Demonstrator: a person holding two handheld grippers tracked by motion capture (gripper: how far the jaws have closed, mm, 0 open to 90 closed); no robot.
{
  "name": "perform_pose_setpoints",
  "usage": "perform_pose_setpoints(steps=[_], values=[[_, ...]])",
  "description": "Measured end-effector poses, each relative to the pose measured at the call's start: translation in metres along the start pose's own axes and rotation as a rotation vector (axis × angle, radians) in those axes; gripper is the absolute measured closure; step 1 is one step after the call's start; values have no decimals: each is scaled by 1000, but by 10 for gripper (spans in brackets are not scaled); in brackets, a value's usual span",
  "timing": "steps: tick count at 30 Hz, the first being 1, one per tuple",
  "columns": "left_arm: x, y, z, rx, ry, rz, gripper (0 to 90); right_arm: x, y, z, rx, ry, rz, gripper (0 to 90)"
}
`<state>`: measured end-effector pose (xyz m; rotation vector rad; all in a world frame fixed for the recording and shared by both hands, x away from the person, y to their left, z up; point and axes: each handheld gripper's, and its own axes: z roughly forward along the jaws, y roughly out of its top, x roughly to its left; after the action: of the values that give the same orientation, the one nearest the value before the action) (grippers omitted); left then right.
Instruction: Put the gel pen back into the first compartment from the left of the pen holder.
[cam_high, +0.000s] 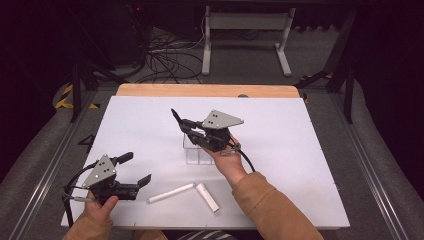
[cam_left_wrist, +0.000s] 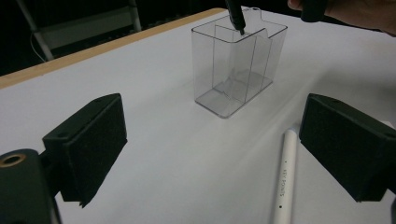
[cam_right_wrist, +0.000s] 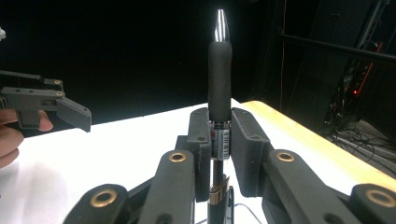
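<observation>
My right gripper (cam_high: 192, 128) is above the middle of the white table, shut on a black pen (cam_high: 176, 116) whose silver tip (cam_right_wrist: 221, 25) points up and away. In the right gripper view the pads (cam_right_wrist: 247, 140) clamp the pen's barrel (cam_right_wrist: 219, 74). Just under this gripper stands a clear plastic box (cam_high: 196, 152) with inner dividers. In the left gripper view the pen's lower end (cam_left_wrist: 236, 18) hangs at the rim of the clear box (cam_left_wrist: 238, 70). My left gripper (cam_high: 135, 168) rests at the table's front left, open with nothing between its fingers.
Two white pens lie near the front edge: one (cam_high: 171, 193) slanted beside the left gripper, also in the left gripper view (cam_left_wrist: 286, 177), and one (cam_high: 207, 196) under the right forearm. The white board (cam_high: 310, 150) sits on a wooden tabletop (cam_high: 205, 90). Cables and a stand lie beyond.
</observation>
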<state>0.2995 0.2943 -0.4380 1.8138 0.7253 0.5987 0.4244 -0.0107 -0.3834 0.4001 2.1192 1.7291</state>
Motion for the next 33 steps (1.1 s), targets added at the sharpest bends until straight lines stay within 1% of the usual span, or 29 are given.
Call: perform_pose_setpoints(steps=[5,14,20,21,22,24,29,31,33], values=[[0,0,0,3,-2,-4,83,-1,-5,2,15,-2,1,786],[0,-1,1,4,-7,-10,83,1,-12,6,39,9,11,786],[-1,-1,1,6,-7,-16,83,1,-17,6,57,11,19,786],[0,-1,1,8,-4,-7,83,1,-18,6,56,13,22,786],[0,-1,1,8,-5,-7,83,1,-18,6,59,13,24,786],[-1,-1,1,7,-7,-14,83,2,-20,7,64,16,22,785],[0,-1,1,11,-5,-5,83,1,-23,6,76,16,33,786],[-1,-1,1,6,-7,-14,83,1,-24,6,79,13,36,786],[-1,-1,1,6,-7,-14,83,1,-25,5,82,10,37,785]])
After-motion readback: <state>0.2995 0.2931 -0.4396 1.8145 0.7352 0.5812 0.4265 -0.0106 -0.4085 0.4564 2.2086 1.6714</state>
